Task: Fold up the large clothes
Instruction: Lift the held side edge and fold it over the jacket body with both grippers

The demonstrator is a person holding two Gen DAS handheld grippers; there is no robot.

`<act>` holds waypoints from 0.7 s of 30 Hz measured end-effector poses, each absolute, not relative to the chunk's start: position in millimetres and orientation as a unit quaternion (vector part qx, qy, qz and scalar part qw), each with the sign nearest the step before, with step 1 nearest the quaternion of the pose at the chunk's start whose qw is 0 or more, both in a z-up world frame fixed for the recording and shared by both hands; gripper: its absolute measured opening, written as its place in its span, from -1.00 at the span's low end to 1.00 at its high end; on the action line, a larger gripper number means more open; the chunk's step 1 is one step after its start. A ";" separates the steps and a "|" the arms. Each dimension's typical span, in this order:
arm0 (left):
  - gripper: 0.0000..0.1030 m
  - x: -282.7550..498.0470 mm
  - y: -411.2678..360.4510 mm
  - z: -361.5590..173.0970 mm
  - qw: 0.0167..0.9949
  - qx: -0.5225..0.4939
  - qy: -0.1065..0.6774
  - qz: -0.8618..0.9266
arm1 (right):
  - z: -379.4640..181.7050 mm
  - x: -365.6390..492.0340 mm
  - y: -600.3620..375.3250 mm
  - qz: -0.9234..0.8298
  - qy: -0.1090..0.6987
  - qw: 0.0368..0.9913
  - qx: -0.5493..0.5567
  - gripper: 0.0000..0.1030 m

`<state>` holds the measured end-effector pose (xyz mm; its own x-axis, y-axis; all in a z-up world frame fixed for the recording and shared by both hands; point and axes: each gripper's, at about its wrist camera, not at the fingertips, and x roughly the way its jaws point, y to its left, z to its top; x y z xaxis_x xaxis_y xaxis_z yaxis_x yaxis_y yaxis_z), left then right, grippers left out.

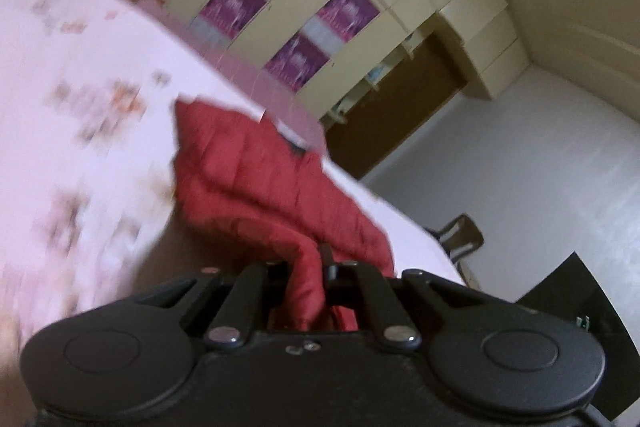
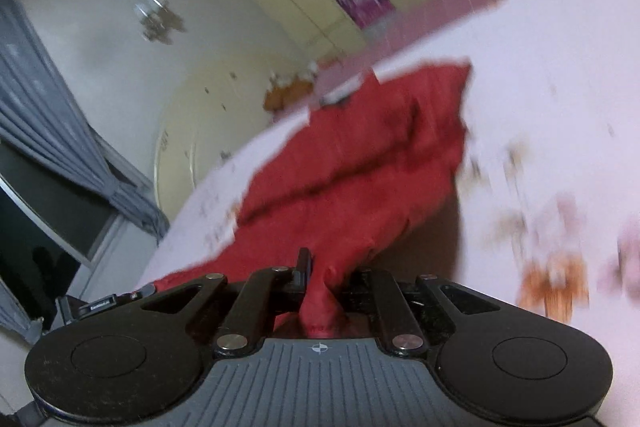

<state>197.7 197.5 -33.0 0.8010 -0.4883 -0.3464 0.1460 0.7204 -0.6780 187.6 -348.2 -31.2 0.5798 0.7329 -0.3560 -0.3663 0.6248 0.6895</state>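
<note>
- Red quilted jacket (image 1: pixel 256 167) on the pale printed bed (image 1: pixel 80 67); both tongs pinch its fabric: left tongs (image 1: pixel 310 269), right tongs (image 2: pixel 324 273).
- Left view only: dark chair (image 1: pixel 460 239) at 3 o'clock.
- Right view only: grey curtain (image 2: pixel 48 123) at 9 o'clock.

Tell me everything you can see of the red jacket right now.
The red jacket is quilted and puffy, with stitched channels, and looks like padded synthetic cloth. It lies rumpled on the pale printed bedsheet, near the bed's edge, with a dark patch near its far end. The left gripper and the right gripper each pinch a bunch of its near edge. Motion blur hides finer detail.
</note>
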 end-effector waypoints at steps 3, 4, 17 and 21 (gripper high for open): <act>-0.90 227.4 196.9 -13.2 0.894 -0.333 0.240 -0.179 | -9.3 208.5 -344.8 0.329 0.290 0.851 0.288 -0.84; -0.90 239.6 198.5 -7.0 0.895 -0.333 0.236 -0.180 | -1.4 221.6 -342.5 0.328 0.280 0.854 0.291 -0.84; -0.90 408.6 198.4 -3.5 0.897 -0.311 0.282 -0.139 | 5.5 397.7 -327.3 0.280 0.297 0.847 0.341 -0.84; -0.90 447.7 213.5 -31.6 0.883 -0.326 0.313 -0.125 | -14.6 442.7 -320.0 0.262 0.322 0.839 0.350 -0.84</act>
<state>447.7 213.5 -31.6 0.7727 -0.4254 -0.4710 0.0174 0.7561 -0.6542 442.7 -320.0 -14.6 0.6549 0.6656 -0.3578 -0.2138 0.6173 0.7571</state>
